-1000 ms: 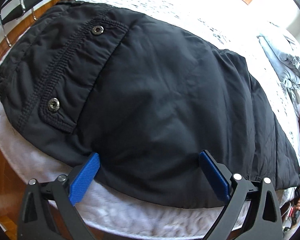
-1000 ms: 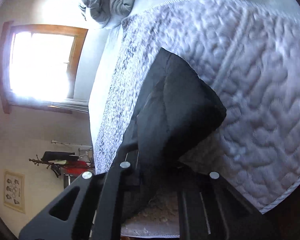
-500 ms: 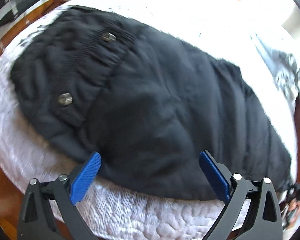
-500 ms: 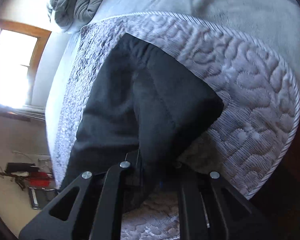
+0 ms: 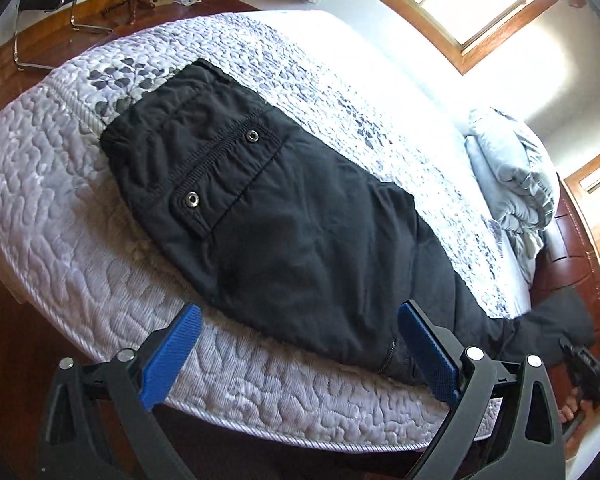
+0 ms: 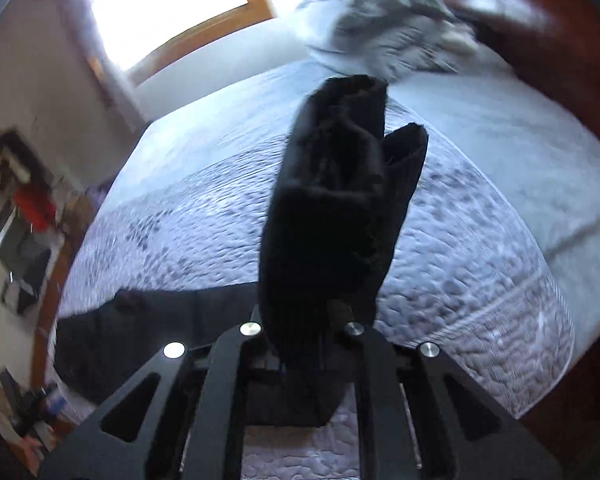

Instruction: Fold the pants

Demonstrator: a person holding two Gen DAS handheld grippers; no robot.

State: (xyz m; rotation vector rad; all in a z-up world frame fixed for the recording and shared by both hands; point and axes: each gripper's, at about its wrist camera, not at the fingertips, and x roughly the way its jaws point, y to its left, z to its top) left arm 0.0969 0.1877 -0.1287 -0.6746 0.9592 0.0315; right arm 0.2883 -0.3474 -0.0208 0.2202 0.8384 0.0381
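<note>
Only right-wrist view: right tool (image 6: 300, 320) clamping pants (image 6: 332, 216) cuffs

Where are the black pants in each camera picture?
Left wrist view: the black pants lie across the middle of the bed, waistband at upper left, beyond the open left gripper.
Right wrist view: the pants' leg ends stand up in the centre, clamped in the right gripper.
Shared landmark: the grey bundled duvet near the headboard.

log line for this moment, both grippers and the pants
task: fold pants | left gripper: open, near waist half, holding nothing | right gripper: shut on pants leg ends, lifted over bed | fold: not yet done
</note>
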